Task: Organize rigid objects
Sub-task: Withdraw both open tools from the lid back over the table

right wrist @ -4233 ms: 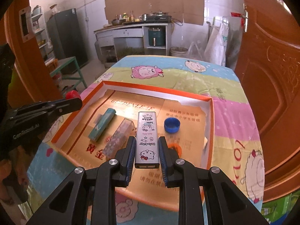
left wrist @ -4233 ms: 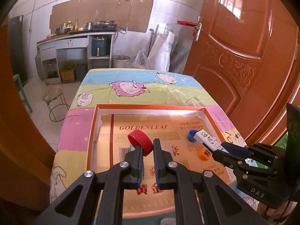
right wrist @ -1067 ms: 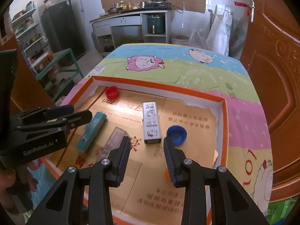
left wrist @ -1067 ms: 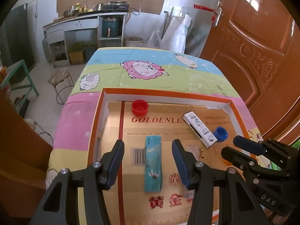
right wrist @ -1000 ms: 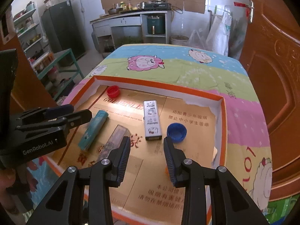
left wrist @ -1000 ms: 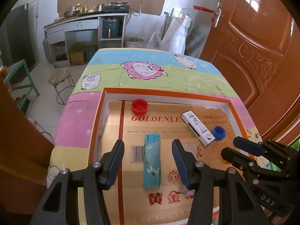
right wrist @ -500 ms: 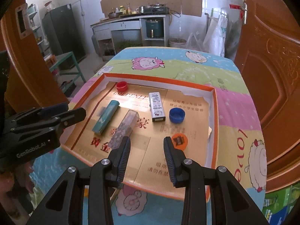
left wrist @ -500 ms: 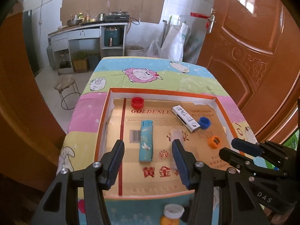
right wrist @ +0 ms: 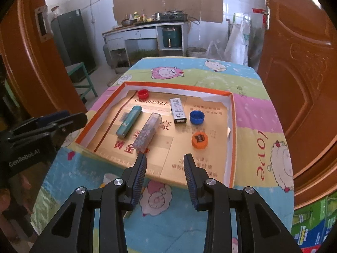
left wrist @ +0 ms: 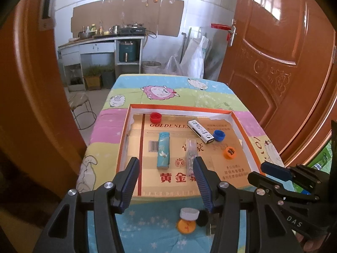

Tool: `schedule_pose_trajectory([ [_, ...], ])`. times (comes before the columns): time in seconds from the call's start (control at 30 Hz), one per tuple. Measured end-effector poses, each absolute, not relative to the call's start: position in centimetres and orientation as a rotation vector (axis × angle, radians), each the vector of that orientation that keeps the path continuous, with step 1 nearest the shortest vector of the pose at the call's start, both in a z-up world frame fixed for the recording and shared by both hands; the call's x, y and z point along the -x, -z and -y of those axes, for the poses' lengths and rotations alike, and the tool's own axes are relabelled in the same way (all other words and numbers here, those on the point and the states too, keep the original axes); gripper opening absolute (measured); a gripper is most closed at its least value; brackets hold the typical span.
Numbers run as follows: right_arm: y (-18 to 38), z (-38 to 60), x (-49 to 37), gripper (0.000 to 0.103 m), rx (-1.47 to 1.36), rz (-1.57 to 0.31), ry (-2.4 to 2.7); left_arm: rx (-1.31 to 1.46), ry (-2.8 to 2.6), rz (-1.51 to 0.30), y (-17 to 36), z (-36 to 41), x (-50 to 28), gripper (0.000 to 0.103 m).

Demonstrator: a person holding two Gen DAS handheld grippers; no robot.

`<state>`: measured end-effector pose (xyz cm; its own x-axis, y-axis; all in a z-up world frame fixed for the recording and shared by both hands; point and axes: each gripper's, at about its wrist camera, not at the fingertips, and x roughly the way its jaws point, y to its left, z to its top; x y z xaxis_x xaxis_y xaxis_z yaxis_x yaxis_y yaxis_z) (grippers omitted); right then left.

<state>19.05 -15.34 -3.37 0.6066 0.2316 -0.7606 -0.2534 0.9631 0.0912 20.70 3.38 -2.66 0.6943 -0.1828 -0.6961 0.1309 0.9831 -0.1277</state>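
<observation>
Six small items already lie inside the cardboard tray (right wrist: 231,113), while both the left gripper (left wrist: 166,181) and right gripper (right wrist: 165,172) hang released and empty near its front edge, so the capped bottle (left wrist: 188,221) outside deserves a centred, level grasp next

"GOLDENLE" on box tray (left wrist: 242,124), "DAS" on right tongs (left wrist: 276,174), "GenRobot.AI" on left tongs (right wrist: 69,118)

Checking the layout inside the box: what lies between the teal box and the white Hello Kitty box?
The clear plastic case lies between the teal box and the white box, nearer the front edge; the right wrist view shows it best.
</observation>
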Motion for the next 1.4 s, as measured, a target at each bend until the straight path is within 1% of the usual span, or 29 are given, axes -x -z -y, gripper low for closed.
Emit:
schedule_pose_trajectory([
  [0.53, 2.2, 15.5, -12.9, 0.038, 0.036, -0.832, -0.273, 0.066, 0.194, -0.731, 1.7, -4.0, -14.4, 0.053],
  [1.03, 5.2, 13.4, -9.9, 0.039, 0.044, -0.876, -0.301, 0.067, 0.227, -0.729, 4.7, -4.2, -10.4, 0.053],
  [1.07, 5.4, 13.2, -9.8, 0.043, 0.043, -0.880, -0.303, 0.069, 0.228, -0.730, 5.0, -4.3, -10.2, 0.053],
  [1.1, 5.6, 13.1, -9.7, 0.055, 0.041, -0.884, -0.305, 0.069, 0.226, -0.734, 5.3, -4.3, -10.1, 0.053],
  [1.13, 5.8, 13.0, -9.7, 0.058, 0.040, -0.888, -0.306, 0.067, 0.223, -0.738, 5.5, -4.3, -10.0, 0.053],
  [1.4, 7.2, 12.3, -9.8, 0.058, 0.023, -0.911, -0.320, 0.050, 0.205, -0.754, 6.9, -4.4, -9.6, 0.053],
])
